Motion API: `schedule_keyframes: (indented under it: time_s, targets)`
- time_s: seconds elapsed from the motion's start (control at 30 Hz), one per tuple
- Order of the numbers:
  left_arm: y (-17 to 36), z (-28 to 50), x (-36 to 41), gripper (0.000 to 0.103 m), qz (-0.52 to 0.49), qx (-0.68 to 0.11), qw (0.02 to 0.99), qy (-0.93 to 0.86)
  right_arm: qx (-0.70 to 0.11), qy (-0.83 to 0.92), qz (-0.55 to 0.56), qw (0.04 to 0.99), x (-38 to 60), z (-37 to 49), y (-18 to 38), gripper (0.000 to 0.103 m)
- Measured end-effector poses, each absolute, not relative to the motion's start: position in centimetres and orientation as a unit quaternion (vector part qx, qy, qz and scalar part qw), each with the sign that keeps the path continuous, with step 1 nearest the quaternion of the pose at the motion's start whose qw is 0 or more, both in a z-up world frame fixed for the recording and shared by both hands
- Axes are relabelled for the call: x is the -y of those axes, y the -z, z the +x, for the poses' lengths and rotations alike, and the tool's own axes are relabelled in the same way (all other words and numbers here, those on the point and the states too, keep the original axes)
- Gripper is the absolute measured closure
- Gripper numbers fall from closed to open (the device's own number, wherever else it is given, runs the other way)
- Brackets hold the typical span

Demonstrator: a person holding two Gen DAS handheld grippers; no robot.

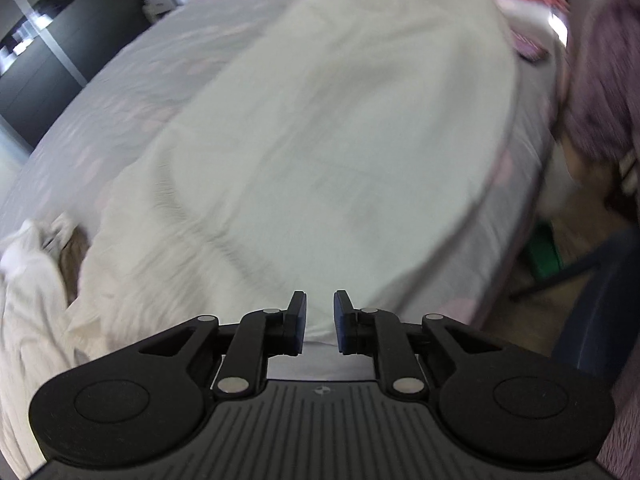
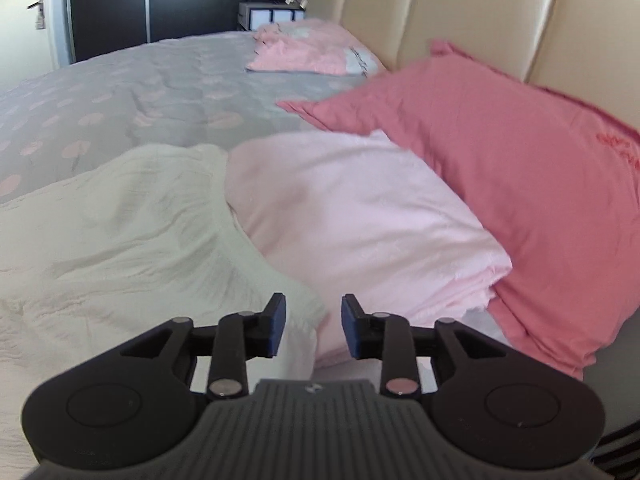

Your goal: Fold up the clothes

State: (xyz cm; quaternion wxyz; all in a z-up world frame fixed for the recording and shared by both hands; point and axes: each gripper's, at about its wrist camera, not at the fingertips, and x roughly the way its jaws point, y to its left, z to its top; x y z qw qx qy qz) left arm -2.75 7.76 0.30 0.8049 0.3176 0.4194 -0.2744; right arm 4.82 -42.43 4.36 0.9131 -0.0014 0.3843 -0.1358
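While both tools hang above the bed, neither holds anything. Left gripper (image 1: 320, 322): jaws parted by a narrow gap, empty, poised over the near edge of the large cream crinkle-textured cotton garment (image 1: 320, 140), which lies spread fairly flat on the grey quilt with pink oval print (image 1: 120, 92). Right gripper (image 2: 313, 330): jaws wider apart, empty, hovering above the same cream garment's edge (image 2: 132, 232) where it meets a folded pale pink cloth (image 2: 352, 216). Just beyond, a coral-pink pillow (image 2: 500, 168) leans against the beige padded headboard (image 2: 460, 12). A crumpled white cloth (image 1: 28, 280) lies beside the garment, left. Risk, as judged: pinching the pale pink cloth or quilt along with the cream edge, since the layers touch there; a single-layer grab would drag the fold crooked. Left view is motion-blurred.
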Motion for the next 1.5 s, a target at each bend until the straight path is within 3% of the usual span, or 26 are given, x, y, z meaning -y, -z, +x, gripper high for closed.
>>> schedule_keyframes:
  time_s: [0.2, 0.3, 0.67, 0.8, 1.03, 1.27, 1.5]
  targets:
    - [-2.1, -0.3, -12.4, 0.086, 0.338, -0.412, 0.828, 0.174, -0.361, 0.074, -0.051, 0.928, 37.9, 4.9, -4.8, 0.065]
    - [-1.7, 1.1, -14.8, 0.079, 0.352, -0.419, 0.826, 0.135, -0.355, 0.039, -0.075, 0.931, 35.4, 5.1, -4.7, 0.063]
    - [4.8, 5.8, -18.4, 0.078, 0.440, -0.421, 0.787, 0.100, -0.361, -0.012, -0.111, 0.926, 30.0, 7.5, -3.9, 0.061]
    - [6.0, 6.9, -18.4, 0.097, 0.449, -0.439, 0.773, 0.087, -0.370, -0.023, -0.121, 0.921, 28.6, 8.1, -3.0, 0.061]
    - [1.6, 3.9, -17.0, 0.101, 0.408, -0.439, 0.795, 0.096, -0.374, -0.042, -0.135, 0.916, 27.3, 8.7, -2.2, 0.060]
    - [-3.4, -0.5, -12.9, 0.102, 0.275, -0.442, 0.826, 0.216, -0.371, -0.061, -0.138, 0.916, 26.4, 8.4, -2.4, 0.059]
    - [-3.7, -0.4, -8.5, 0.102, 0.159, -0.444, 0.820, 0.324, -0.364, -0.088, -0.148, 0.915, 24.8, 7.4, -2.7, 0.056]
